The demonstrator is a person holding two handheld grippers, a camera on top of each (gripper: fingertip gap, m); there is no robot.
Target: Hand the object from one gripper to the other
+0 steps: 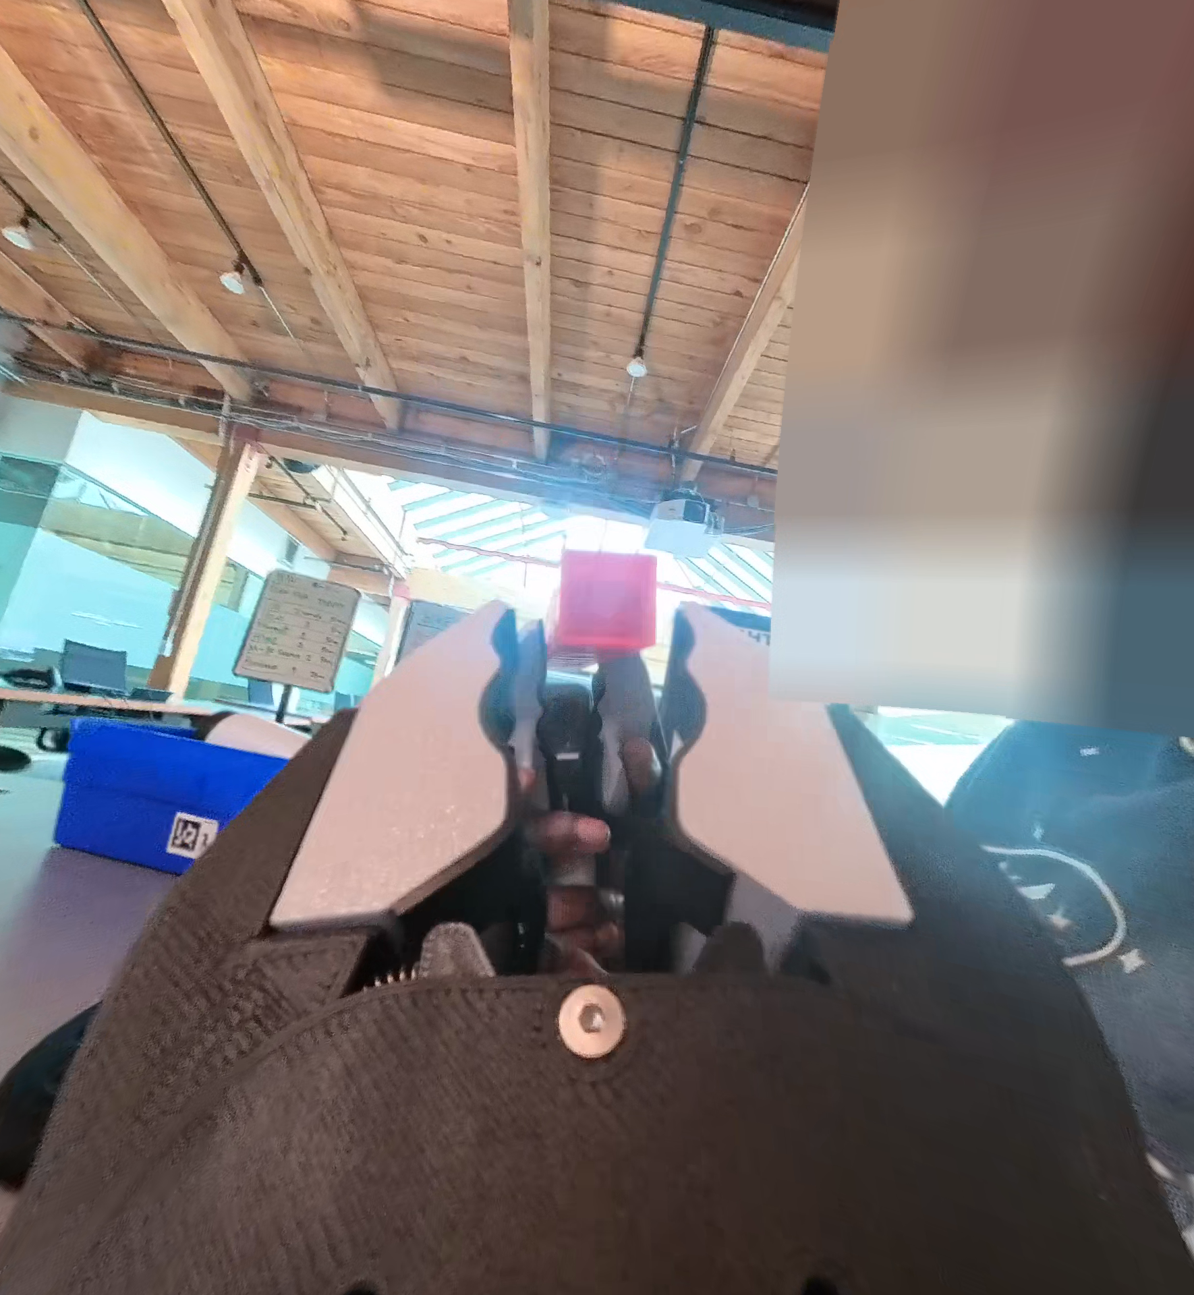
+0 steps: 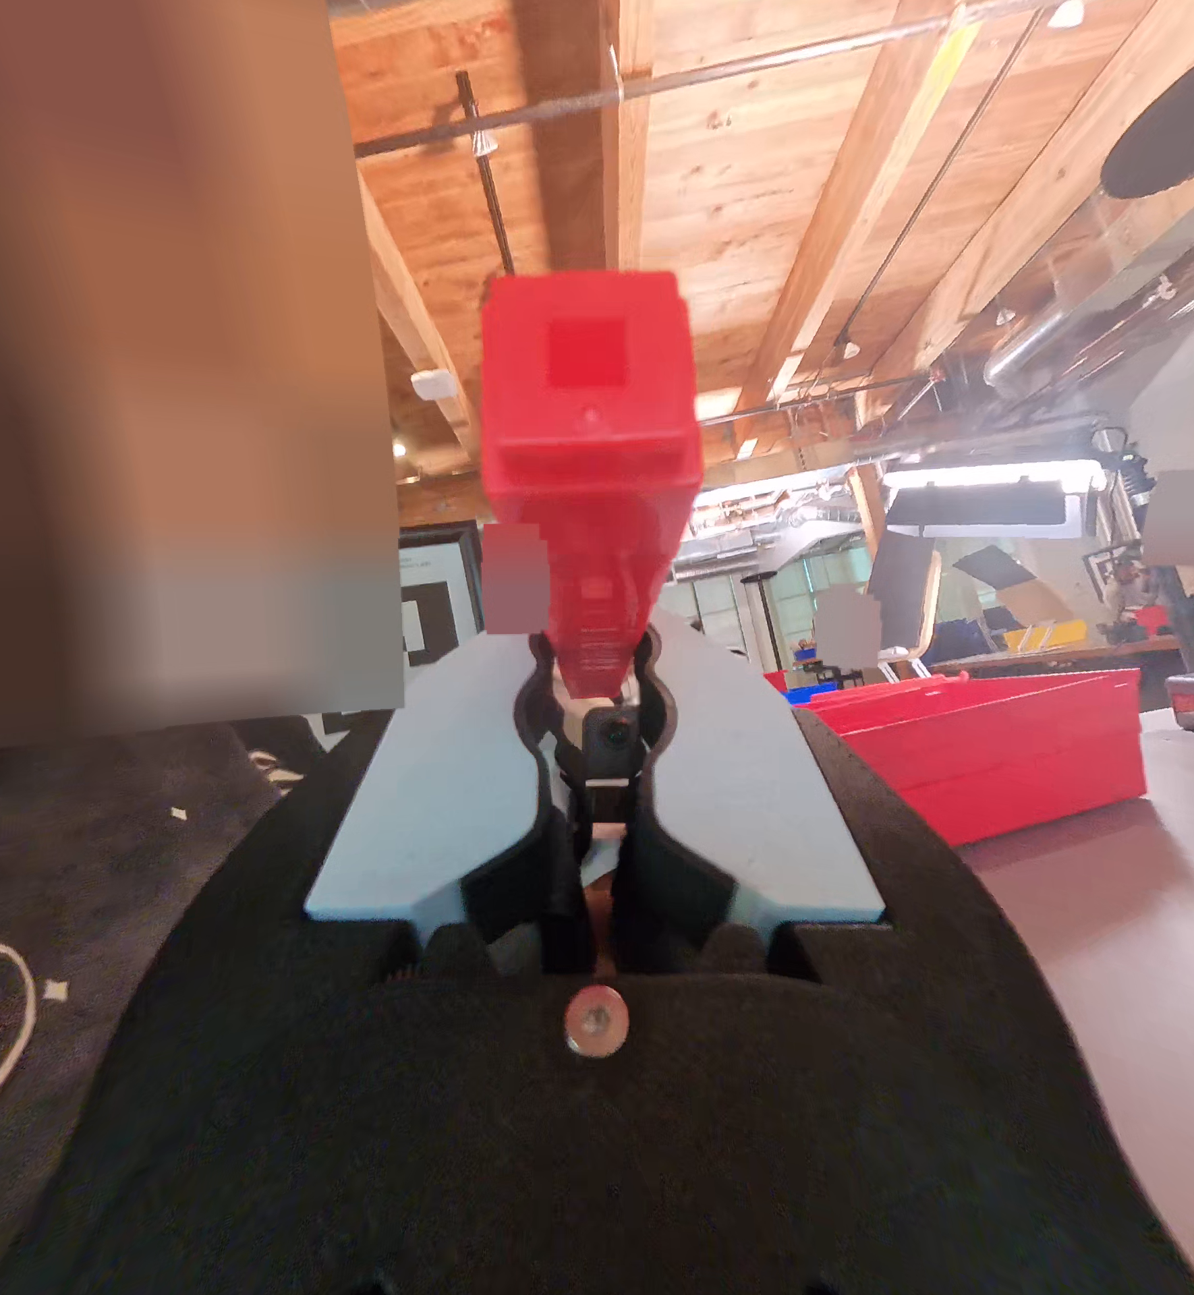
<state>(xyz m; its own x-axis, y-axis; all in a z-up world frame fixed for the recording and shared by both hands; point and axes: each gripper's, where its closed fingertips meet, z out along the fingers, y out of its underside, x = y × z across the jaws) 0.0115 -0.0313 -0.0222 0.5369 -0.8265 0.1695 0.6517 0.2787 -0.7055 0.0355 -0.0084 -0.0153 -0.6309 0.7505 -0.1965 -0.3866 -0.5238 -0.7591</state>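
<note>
1. Found the right gripper (image 2: 593, 648) drawn in on the narrow near end of the red object (image 2: 588, 392), pinched right at the fingertips. Read it as a firm hold, though the tips partly hid the contact.
2. Traced the object's long axis straight out from those tips, forward and upward, ending in a wider, square head well beyond the fingers.
3. Found the left gripper (image 1: 593, 620) spread wide, facing the right one nose to nose and holding nothing.
4. Saw from the left wrist view only the square head, end-on, level with the left fingertips and centred in the gap. Could make out no touch on either finger.
5. Noted in the same view the right gripper's fingers just behind and below the head, inside the left gripper's opening.
6. Judged the hand-over not yet made, with the free head pointed at the left gripper.
7. Judged the coming move to turn on that alignment: closing across the head, ahead of the right tips, before any release. Reckoned a finger-on-finger clash the main risk.
8. Set aside as irrelevant a blue bin (image 1: 153, 792) off to the left of the left gripper and a red bin (image 2: 987, 750) off to the right of the right gripper.
</note>
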